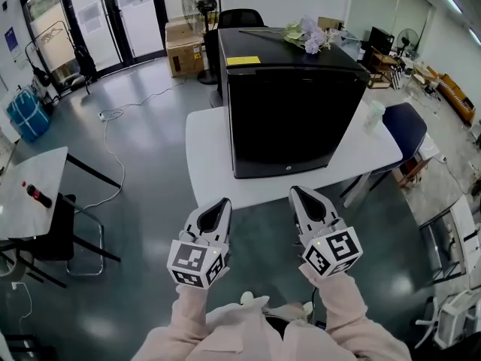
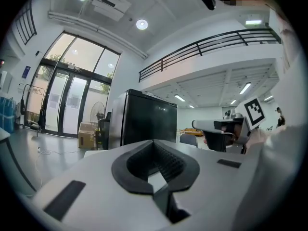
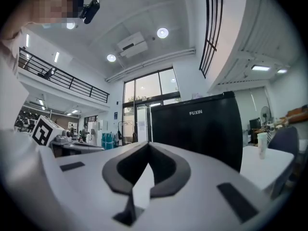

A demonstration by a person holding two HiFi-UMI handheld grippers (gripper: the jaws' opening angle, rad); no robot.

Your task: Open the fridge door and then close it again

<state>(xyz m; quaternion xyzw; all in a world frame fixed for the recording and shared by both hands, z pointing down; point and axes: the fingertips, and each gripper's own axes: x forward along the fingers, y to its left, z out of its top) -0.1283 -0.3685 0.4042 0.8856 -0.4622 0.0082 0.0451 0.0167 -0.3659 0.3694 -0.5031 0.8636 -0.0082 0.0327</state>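
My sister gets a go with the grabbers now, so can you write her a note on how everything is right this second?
Left gripper: jaws shut, empty, held short of the table.
Right gripper: jaws shut, empty, alongside the left one.
Fridge: stands on the table, door closed, neither gripper touching it.
Done: cannot tell whether the door was opened already.
Left: if not, open the door, then close it.

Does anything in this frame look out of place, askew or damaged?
Nothing looks damaged or spilled. The fridge stands upright on the white table with its door shut. Two small oddities: a bunch of flowers lies flat on its top, and a loose white cable trails across the floor at left.
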